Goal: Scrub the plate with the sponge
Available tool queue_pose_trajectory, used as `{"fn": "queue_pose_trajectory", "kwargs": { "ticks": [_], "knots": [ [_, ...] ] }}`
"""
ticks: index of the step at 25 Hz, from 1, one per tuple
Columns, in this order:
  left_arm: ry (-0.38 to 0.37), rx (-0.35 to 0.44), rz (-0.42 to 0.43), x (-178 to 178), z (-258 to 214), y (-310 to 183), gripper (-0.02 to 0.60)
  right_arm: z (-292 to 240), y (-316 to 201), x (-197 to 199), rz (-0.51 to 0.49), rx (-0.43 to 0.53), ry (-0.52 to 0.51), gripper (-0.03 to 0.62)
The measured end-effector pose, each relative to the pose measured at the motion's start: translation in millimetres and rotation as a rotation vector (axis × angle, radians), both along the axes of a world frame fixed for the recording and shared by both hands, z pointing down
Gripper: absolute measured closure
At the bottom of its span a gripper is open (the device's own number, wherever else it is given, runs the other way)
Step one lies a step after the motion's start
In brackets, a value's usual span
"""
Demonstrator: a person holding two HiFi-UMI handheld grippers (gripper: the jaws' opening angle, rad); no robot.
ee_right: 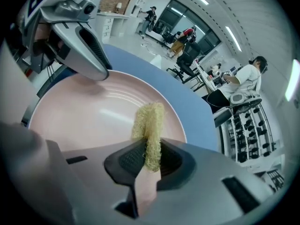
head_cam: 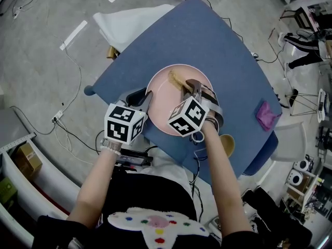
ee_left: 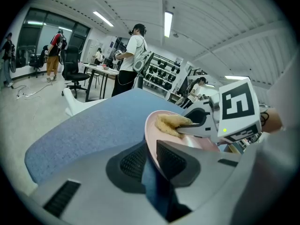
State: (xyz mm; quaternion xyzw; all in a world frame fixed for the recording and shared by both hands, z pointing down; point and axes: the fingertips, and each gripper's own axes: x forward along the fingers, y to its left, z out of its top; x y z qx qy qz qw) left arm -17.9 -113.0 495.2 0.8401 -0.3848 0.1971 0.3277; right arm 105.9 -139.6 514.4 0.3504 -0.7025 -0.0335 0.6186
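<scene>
A pink plate [head_cam: 165,98] lies on the blue table [head_cam: 207,45]. My left gripper [head_cam: 147,100] is shut on the plate's near left rim [ee_left: 151,139], which runs between its jaws. My right gripper [head_cam: 190,88] is shut on a yellow sponge [head_cam: 175,78] and holds it down on the plate's far part. In the right gripper view the sponge [ee_right: 148,130] stands pinched between the jaws over the plate [ee_right: 89,114]. The left gripper view shows the sponge [ee_left: 168,123] on the plate with the right gripper [ee_left: 197,125] behind it.
A purple cloth [head_cam: 267,114] lies near the table's right edge. A yellowish round object [head_cam: 227,144] sits at the near right, beside my right forearm. Cables run on the floor to the left. People stand and sit at desks and racks in the background.
</scene>
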Motion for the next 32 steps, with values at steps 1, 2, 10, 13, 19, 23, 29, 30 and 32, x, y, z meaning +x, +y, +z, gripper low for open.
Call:
{"fn": "queue_pose_trajectory", "kwargs": {
  "ticks": [1, 2, 10, 13, 19, 23, 29, 30, 32],
  "knots": [
    [0.000, -0.001, 0.000, 0.1, 0.1, -0.3, 0.506, 0.0, 1.6, -5.9, -0.021, -0.003, -0.008, 0.540],
    [0.000, -0.001, -0.001, -0.1, 0.2, -0.7, 0.506, 0.0, 3.9, -12.2, -0.042, -0.010, -0.019, 0.540],
    [0.013, -0.007, -0.014, -0.6, 0.5, -1.5, 0.508, 0.4, 36.4, -49.0, -0.180, -0.098, -0.118, 0.540],
    [0.012, -0.006, -0.017, 0.0, 0.6, -0.7, 0.508, 1.0, 53.7, -54.4, -0.217, -0.145, -0.155, 0.540],
    [0.018, -0.007, -0.014, -0.4, 0.1, -0.6, 0.508, 1.6, 90.2, -59.6, -0.272, -0.259, -0.200, 0.540],
    [0.015, -0.007, -0.015, -0.4, 0.4, -0.8, 0.508, 2.9, 115.0, -59.8, -0.313, -0.347, -0.206, 0.540],
    [0.012, -0.006, -0.013, -0.7, 0.4, 0.3, 0.508, 4.2, 136.1, -50.8, -0.325, -0.423, -0.198, 0.539],
    [0.011, -0.006, -0.013, -0.8, 0.5, 0.2, 0.508, 4.4, 136.2, -48.3, -0.316, -0.430, -0.203, 0.539],
    [0.010, -0.006, -0.011, -0.3, 0.8, -0.2, 0.506, 4.8, 133.0, -42.1, -0.280, -0.433, -0.216, 0.537]
  ]
}}
